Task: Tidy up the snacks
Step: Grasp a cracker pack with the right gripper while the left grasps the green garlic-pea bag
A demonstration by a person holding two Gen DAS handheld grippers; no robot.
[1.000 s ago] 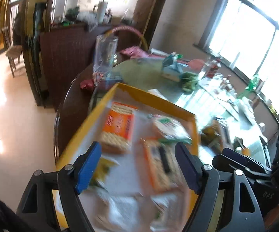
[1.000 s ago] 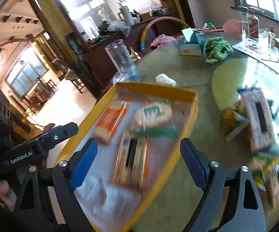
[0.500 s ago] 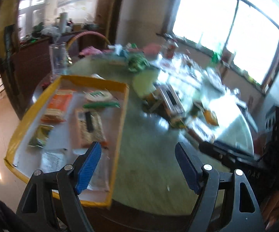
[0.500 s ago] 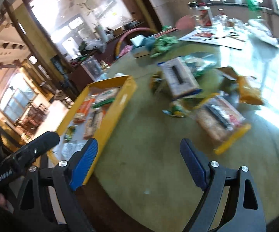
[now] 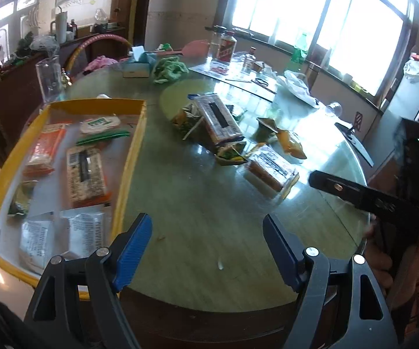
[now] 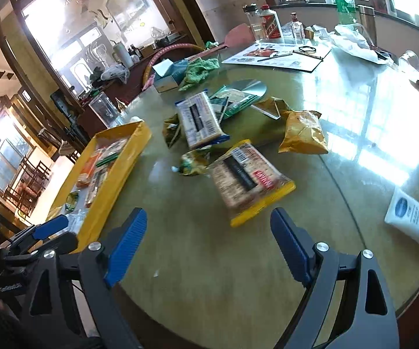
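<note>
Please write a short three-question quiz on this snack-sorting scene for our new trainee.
1. True or false: the right tool is shut on a packet.
2. Which loose snack lies nearest the right tool? A) the orange chip bag B) the yellow-edged cracker pack C) the blue-edged cracker pack
3. Fill in: the snacks already sorted lie in the ____ tray.

Key
1. False: both it and the left tool are open and hold nothing.
2. B
3. yellow
</note>
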